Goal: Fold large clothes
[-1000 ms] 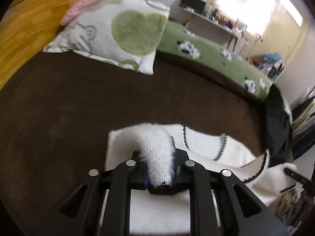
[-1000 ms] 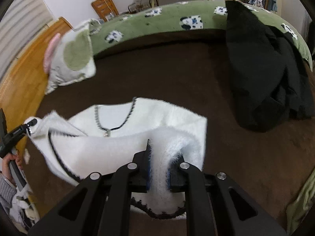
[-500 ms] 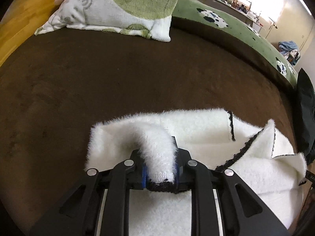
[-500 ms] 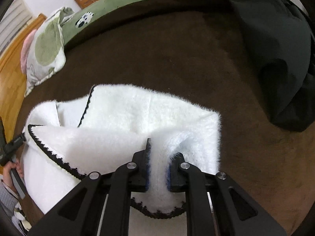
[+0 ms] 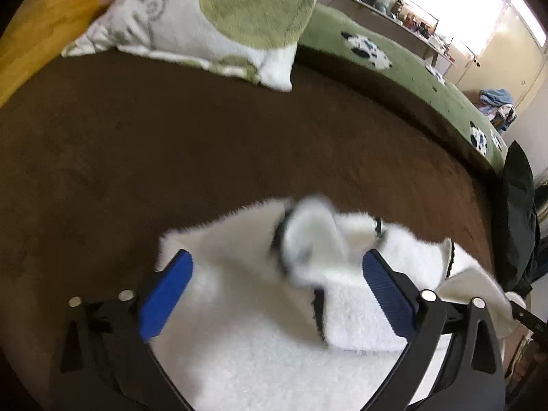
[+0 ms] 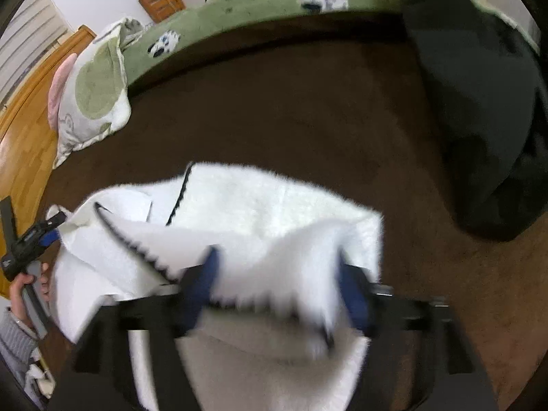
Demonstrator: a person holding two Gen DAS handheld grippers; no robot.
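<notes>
- Both claws, clamped on white fleece half a second ago, now stand spread apart, and the released hem is dropping onto the layer below.
- Left wrist view: left claw point(image 5: 277, 284) released, blue pads point(image 5: 166, 293) wide apart with nothing between them; white garment point(image 5: 246, 349) lies on the brown bed cover point(image 5: 205, 150) at near centre, a blurred black-trimmed flap point(image 5: 308, 239) falling just ahead of the pads. Heart pillow point(image 5: 212, 17) far left, well apart.
- Right wrist view: right claw point(image 6: 277, 294) likewise released, level and pointing forward low over the cloth; a loose fold with black edging point(image 6: 144, 246) settles between the pads. Black garment point(image 6: 479, 109) lies far right, untouched.
- Judged progress: one lengthwise fold has just been laid on the bed; smoothing, further folds and the black garment remain.
</notes>
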